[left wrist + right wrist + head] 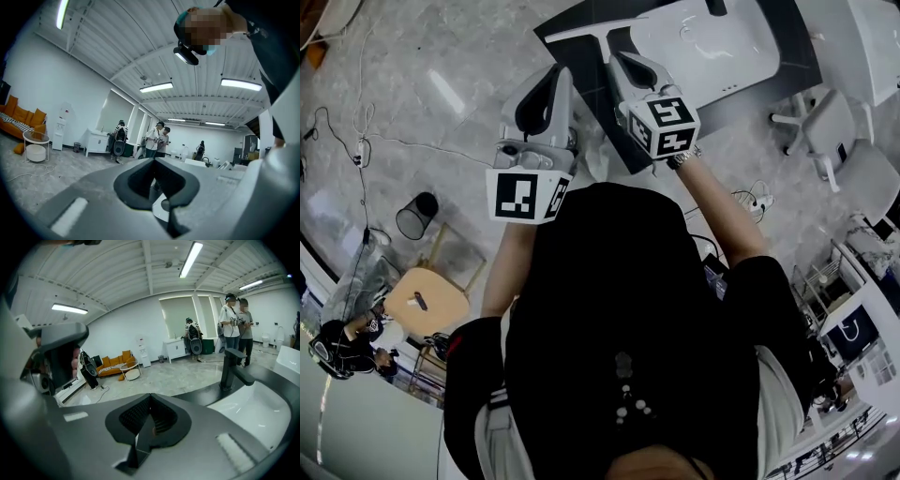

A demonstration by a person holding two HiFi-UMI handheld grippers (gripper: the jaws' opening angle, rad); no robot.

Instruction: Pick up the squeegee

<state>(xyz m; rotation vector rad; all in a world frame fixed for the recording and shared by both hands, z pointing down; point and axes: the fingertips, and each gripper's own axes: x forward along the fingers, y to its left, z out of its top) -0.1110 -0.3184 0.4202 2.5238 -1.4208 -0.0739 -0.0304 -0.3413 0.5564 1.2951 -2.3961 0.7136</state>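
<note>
**At the counter (792, 42): both claws shut, squeegee (598, 32) not held**

At the near left corner of the dark counter lies the white squeegee. Its long blade is farthest from the person and its handle points back toward them. The white sink (741, 54) is set into the counter to its right.

The right claw (622, 56) hangs over the counter just right of that handle, tilted nose-down. From above I cannot tell whether it touches the squeegee. In the right gripper view, the right claw (150, 395) has its jaws pressed together tip to tip, with nothing gripped. Beyond them the black tap (233, 369) stands at the sink's rim.

The left claw (562, 69) is held about level, just left of the right one, near the counter's left edge. In the left gripper view the left claw (152, 160) also has its jaws closed at the tip and carries nothing.

Down on the pale floor to the person's left are a black bin (416, 216) and a wooden stool (427, 300). Across the room stands an orange sofa (112, 363).
</note>
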